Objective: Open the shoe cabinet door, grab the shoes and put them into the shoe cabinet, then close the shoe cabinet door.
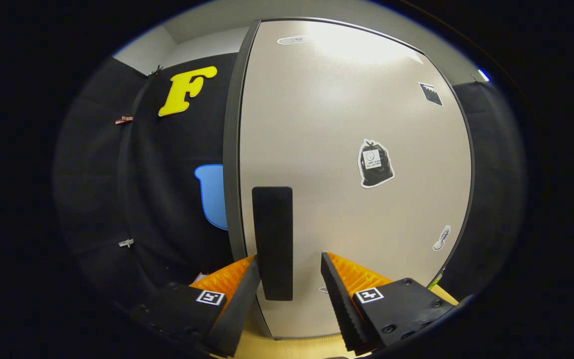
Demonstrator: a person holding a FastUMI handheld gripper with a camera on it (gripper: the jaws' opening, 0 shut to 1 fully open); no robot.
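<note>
The gripper [289,279] stands wide open, its fingers straddling the upright black rectangular handle [272,243] on the pale grey shoe cabinet door [357,124], nearer the left finger.

Lower end of the door handle [272,239] sits behind the left finger of the gripper [290,279], contact there can't be judged. Cabinet door [347,149] bottom edge partly covered by both fingers. Stickers [375,163] on the door too small to make out.
</note>
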